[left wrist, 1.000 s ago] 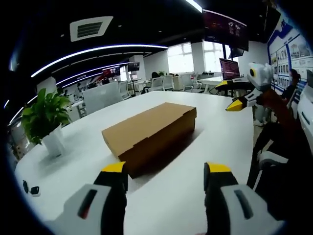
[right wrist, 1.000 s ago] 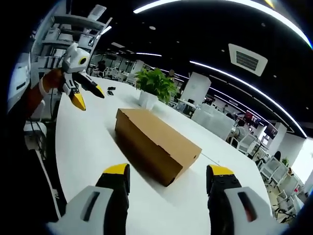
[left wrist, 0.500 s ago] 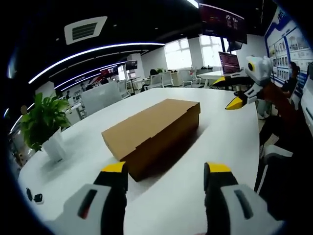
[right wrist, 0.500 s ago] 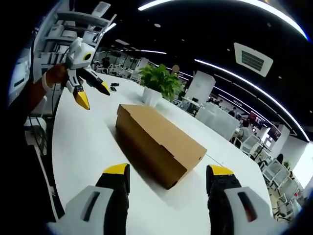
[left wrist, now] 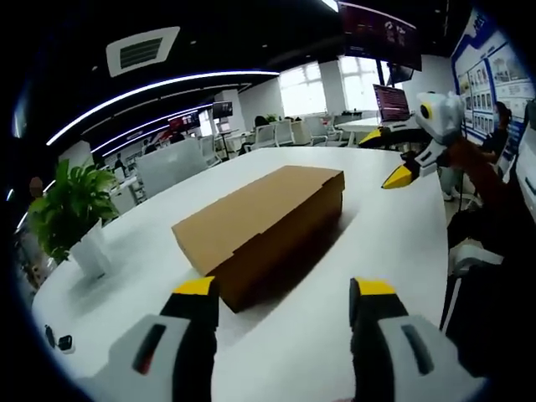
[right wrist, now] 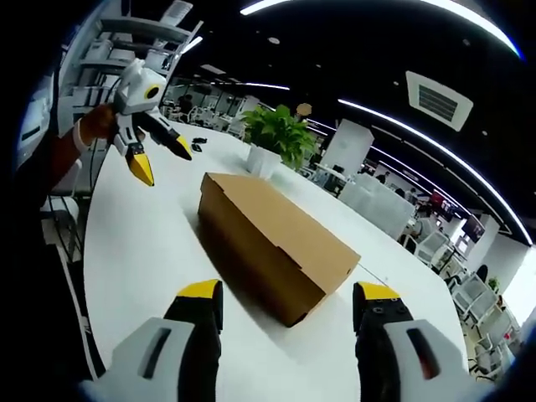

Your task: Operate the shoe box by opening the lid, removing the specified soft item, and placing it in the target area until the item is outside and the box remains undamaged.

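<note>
On the white table (left wrist: 385, 243), the shoe box (left wrist: 260, 230) lay closed, with both of my grippers spread and holding nothing.

Left gripper view: my left gripper (left wrist: 283, 295) hung above the table with its yellow-tipped jaws parted and nothing between them; the shoe box stood at 12 o'clock just beyond the tips, lid down. My right gripper (left wrist: 395, 159) entered at 2 o'clock, clear of the box, its jaws parted too. A potted plant (left wrist: 74, 213) stood at 9 o'clock, well apart from the box. Right gripper view: my right gripper (right wrist: 283, 295) was released, jaws apart, with the shoe box (right wrist: 272, 243) at 12 o'clock. My left gripper (right wrist: 159, 161) was at 10 o'clock, jaws apart, and the potted plant (right wrist: 276, 138) stood beyond the box's far end.
</note>
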Demonstrator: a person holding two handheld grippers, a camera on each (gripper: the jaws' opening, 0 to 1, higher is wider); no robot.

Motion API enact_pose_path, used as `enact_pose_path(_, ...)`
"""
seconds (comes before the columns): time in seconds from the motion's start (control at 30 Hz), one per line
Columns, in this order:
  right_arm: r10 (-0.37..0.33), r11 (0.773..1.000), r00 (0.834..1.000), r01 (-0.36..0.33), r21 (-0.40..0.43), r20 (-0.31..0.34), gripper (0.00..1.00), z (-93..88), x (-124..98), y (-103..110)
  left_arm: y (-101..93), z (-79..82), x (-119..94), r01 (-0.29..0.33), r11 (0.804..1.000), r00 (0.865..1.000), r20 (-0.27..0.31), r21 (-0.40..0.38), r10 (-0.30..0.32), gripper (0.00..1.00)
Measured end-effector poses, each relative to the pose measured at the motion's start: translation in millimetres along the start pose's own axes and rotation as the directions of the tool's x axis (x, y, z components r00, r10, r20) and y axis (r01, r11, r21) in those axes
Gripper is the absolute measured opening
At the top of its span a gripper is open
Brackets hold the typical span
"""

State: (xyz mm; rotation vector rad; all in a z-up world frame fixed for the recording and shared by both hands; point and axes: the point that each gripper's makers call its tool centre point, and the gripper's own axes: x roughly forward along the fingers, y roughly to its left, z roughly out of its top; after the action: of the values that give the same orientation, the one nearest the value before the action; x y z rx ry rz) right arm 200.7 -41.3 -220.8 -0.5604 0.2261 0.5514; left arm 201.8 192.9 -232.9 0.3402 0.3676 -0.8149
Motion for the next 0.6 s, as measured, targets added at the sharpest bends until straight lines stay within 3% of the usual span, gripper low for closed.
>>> enact_pose_path(0.6, 0.013, 0.999, 1.0, -0.014, -0.034, -0.018, 0.63, 1.3, 19.5, 3.9, 11.4, -6.5, 8.2, -0.011, 0.998, 1.0, -0.023, 0.055, 0.013, 0.64)
